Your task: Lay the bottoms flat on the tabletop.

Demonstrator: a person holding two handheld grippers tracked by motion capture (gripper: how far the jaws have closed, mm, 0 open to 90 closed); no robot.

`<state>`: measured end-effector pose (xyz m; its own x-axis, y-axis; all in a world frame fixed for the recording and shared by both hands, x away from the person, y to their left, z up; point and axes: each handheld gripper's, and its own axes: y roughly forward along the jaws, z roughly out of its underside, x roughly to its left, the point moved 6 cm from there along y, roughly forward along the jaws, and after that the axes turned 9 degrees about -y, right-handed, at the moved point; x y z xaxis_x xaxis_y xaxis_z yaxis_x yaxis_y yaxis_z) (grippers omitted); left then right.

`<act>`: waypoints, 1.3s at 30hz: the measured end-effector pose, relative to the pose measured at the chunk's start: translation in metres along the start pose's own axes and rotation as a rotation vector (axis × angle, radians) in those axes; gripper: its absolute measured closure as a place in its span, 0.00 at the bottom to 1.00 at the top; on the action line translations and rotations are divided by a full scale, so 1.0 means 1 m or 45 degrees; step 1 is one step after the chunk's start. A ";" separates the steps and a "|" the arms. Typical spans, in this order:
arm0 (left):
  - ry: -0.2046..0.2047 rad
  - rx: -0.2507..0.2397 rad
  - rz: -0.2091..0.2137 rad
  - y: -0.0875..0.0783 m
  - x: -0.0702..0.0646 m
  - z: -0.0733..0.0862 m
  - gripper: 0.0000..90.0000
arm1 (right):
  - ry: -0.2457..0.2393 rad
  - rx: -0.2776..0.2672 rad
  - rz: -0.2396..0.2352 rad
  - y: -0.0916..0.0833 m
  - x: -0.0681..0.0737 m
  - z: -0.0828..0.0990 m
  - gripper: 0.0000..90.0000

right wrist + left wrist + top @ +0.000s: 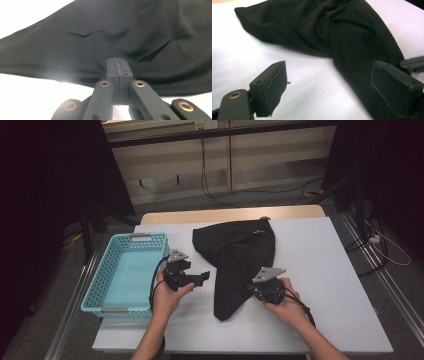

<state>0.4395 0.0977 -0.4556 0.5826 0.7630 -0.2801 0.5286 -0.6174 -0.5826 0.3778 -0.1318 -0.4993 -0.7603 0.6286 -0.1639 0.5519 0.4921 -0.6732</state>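
a light blue basket [125, 272] is sitting left of the black garment [235, 265], crumpled mid-table. the left gripper [202, 278] is gaping empty beside it; the right gripper [117, 65] is pinching shut at the cloth's edge.

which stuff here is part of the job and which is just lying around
In the job: black garment, right gripper shut at its edge, left gripper open beside it.
Lying about: blue basket, cables on the floor.
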 end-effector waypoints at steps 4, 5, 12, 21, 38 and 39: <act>-0.004 0.001 0.012 0.000 -0.003 0.000 0.15 | 0.080 -0.072 0.008 -0.005 -0.018 -0.007 1.00; -0.005 0.002 0.017 0.001 -0.004 0.001 0.15 | 0.097 -0.092 0.017 -0.007 -0.021 -0.009 1.00; 0.016 0.037 0.031 0.008 -0.010 0.005 0.15 | 0.145 -0.094 0.112 -0.014 -0.045 -0.003 1.00; 0.041 0.057 0.045 0.011 -0.015 0.007 0.15 | 0.246 -0.064 0.191 -0.023 -0.069 0.017 1.00; 0.058 0.102 0.076 0.022 -0.022 0.017 0.19 | 0.086 -0.069 0.062 -0.035 -0.017 0.000 0.52; 0.062 0.102 0.076 0.022 -0.022 0.017 0.18 | 0.073 -0.064 0.049 -0.035 -0.013 -0.001 0.50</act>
<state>0.4278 0.0705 -0.4753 0.6419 0.7138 -0.2801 0.4421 -0.6429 -0.6254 0.3688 -0.1560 -0.4730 -0.7183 0.6803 -0.1460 0.5977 0.4958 -0.6300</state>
